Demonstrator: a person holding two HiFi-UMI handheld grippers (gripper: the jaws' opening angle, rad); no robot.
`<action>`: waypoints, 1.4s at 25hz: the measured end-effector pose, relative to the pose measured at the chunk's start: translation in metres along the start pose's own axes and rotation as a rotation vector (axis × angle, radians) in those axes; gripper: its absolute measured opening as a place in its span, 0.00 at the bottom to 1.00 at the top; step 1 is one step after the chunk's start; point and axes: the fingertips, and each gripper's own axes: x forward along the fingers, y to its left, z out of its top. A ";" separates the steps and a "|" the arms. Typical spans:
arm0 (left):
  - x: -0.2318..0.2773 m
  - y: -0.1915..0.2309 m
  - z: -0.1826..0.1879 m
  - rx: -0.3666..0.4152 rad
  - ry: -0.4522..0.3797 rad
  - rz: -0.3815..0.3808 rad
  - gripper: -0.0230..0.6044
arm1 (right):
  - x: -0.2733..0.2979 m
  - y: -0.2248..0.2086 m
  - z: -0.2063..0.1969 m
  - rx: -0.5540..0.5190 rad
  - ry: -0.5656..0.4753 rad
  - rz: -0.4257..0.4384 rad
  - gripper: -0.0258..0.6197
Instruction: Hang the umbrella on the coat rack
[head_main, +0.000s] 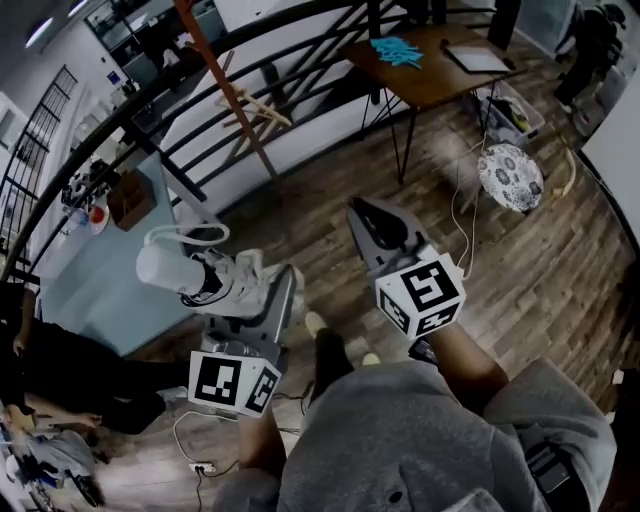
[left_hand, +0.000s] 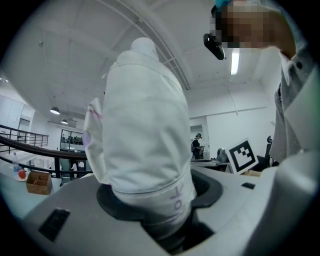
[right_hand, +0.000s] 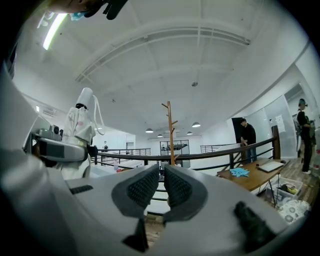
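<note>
Where the umbrella (head_main: 200, 272) sits: clamped in the left gripper (head_main: 283, 300), whose jaws close around the lower part of its white cover.
Long axis: upright, crossing the jaws, with the capped end and its cord loop (head_main: 190, 233) on top.
Right gripper (right_hand: 160, 187): jaws a narrow slit apart, nothing between them.
Coat rack (right_hand: 170, 131): upright by the railing (right_hand: 210, 155), well apart from the umbrella.
Count: one umbrella, one coat rack, two grippers, one bench (head_main: 440, 80).

The umbrella (head_main: 185, 270) lies between the left tool's (head_main: 275, 295) jaws, left of the right tool (head_main: 368, 215). Beyond them the coat rack (head_main: 228, 90) stands by the railing (head_main: 300, 40), with the surface (head_main: 430, 70) farther right.
</note>
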 end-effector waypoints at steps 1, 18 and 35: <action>0.000 0.001 -0.001 -0.001 -0.002 0.004 0.43 | 0.001 0.002 0.000 -0.003 0.002 0.007 0.11; 0.009 0.012 0.001 0.001 0.000 0.012 0.43 | 0.021 0.029 0.010 -0.031 -0.012 0.102 0.11; 0.038 0.088 -0.011 -0.017 0.027 0.048 0.43 | 0.100 0.033 -0.005 -0.010 0.022 0.123 0.11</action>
